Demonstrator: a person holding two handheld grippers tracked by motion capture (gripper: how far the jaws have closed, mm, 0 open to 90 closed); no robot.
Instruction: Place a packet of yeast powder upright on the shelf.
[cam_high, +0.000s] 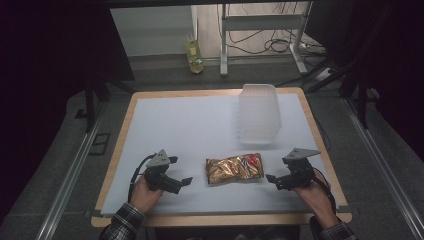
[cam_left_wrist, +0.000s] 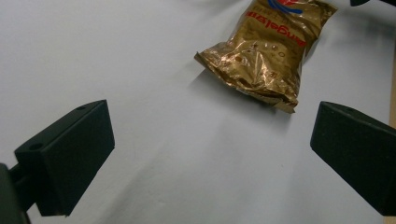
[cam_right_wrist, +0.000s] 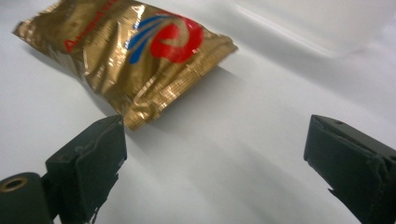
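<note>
Snack bag (cam_high: 234, 169) lies flat on the worktop (cam_high: 175, 130), long axis 9 to 3 o'clock, between 2 claws. Left claw (cam_high: 185, 181) sits at its 9, right claw (cam_high: 270, 178) at its 3, slightly nearer; both gape, holding nothing. Clear tub (cam_high: 258, 114) stands at 12. The bag's print is hard to read.

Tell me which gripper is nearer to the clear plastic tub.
Right. The right gripper sits below the clear plastic tub, slightly to its right, jaws open. The left gripper lies farther off, across the gold snack bag, jaws open too.
</note>
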